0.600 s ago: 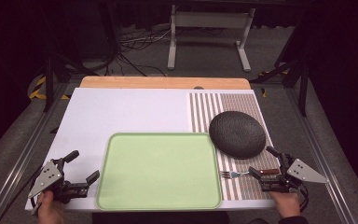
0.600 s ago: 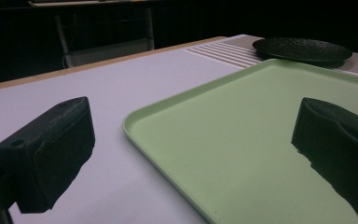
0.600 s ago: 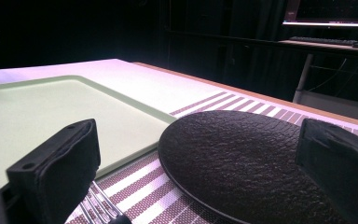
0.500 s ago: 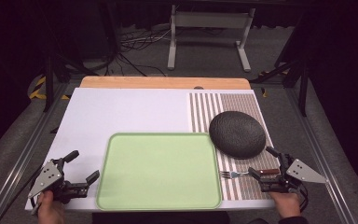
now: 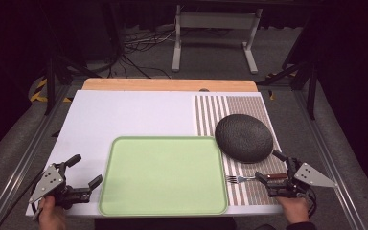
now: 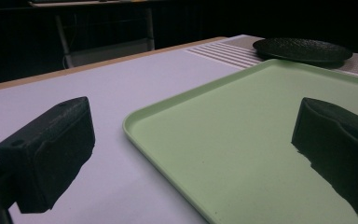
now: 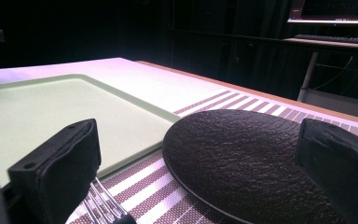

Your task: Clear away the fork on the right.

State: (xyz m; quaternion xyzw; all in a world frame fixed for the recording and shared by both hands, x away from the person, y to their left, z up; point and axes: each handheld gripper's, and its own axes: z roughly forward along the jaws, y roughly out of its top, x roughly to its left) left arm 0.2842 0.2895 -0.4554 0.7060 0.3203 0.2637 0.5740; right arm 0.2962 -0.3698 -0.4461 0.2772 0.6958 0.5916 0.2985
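Fork [image 5: 254, 178] pickup, right gripper [image 5: 279, 173] open wide over its handle at 4 o'clock on the bench.
Drop lower, square jaws across handle, then close; avoid plate [image 5: 243, 137] at 12. Left gripper [image 5: 85, 171] open, straddling tray [image 5: 163, 175] edge.

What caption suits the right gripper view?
Open right gripper over a fork, facing a dark plate and green tray.
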